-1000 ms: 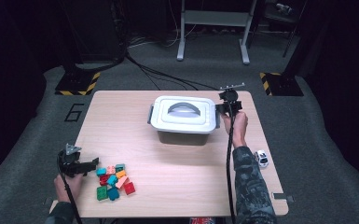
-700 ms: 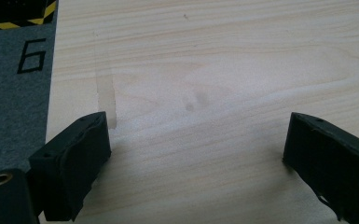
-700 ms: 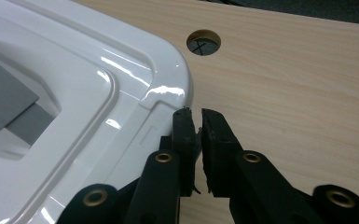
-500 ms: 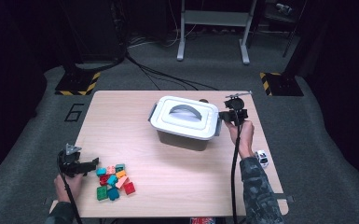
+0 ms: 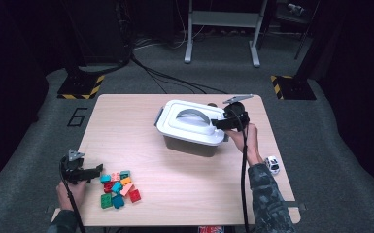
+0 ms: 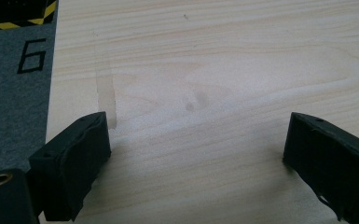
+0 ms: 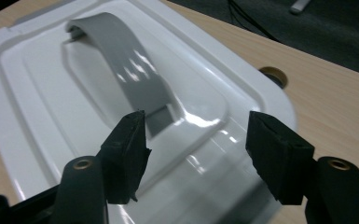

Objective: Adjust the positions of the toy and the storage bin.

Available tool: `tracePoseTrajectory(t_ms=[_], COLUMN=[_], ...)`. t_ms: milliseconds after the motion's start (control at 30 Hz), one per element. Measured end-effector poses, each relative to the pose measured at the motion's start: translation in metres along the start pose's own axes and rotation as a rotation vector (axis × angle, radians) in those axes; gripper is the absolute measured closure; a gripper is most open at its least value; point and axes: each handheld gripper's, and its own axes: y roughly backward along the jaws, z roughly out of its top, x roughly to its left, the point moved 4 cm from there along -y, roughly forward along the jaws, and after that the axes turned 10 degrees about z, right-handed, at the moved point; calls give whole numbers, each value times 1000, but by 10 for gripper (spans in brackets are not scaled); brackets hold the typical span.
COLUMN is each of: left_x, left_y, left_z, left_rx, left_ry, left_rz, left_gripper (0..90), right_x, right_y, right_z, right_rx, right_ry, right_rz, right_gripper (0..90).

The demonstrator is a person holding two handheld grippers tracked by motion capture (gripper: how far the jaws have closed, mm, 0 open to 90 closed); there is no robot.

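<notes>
A white lid [image 5: 175, 127] with a grey handle [image 5: 193, 115] sits askew on a grey box [image 5: 189, 145] at the table's middle. My right gripper [image 5: 217, 124] hovers at the lid's right edge, pointing left. In the right gripper view the gripper [image 7: 196, 135] has just been opening its jaws; they stand apart over the lid [image 7: 51, 93] near the handle's [image 7: 121, 60] end, pressing on nothing. My left gripper [image 5: 95, 171] rests open at the front left, beside a pile of coloured bricks [image 5: 117, 187]. In the left gripper view its jaws [image 6: 198, 128] frame bare wood.
A small white toy car [image 5: 272, 164] lies near the table's [image 5: 126, 126] right edge, beside my right forearm. A brass-ringed hole [image 7: 274, 75] sits in the tabletop behind the box. Grey floor with cables and black-and-yellow stand feet surrounds the table.
My right gripper has moved from the box's far right corner toward me and over the lid, and its jaws have parted. The lid now looks skewed. The left gripper stayed put.
</notes>
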Motion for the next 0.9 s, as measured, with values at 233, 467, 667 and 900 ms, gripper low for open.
tracePoseTrajectory(t_ms=[233, 467, 667, 900], left_x=[0, 0, 0, 0], left_y=[0, 1, 1, 1], left_z=[0, 0, 0, 0], left_rx=[4, 8, 7, 7], left_ry=[-1, -4, -4, -5], left_rz=[-1, -3, -3, -3], left_gripper=[69, 69, 69, 69], right_x=[11, 14, 17, 34], right_y=[-17, -28, -28, -25], right_z=[11, 13, 9, 6], right_rx=[5, 23, 17, 49], right_ry=[39, 82, 103, 88], right_rz=[66, 110, 84, 47], right_gripper=[467, 599, 640, 653])
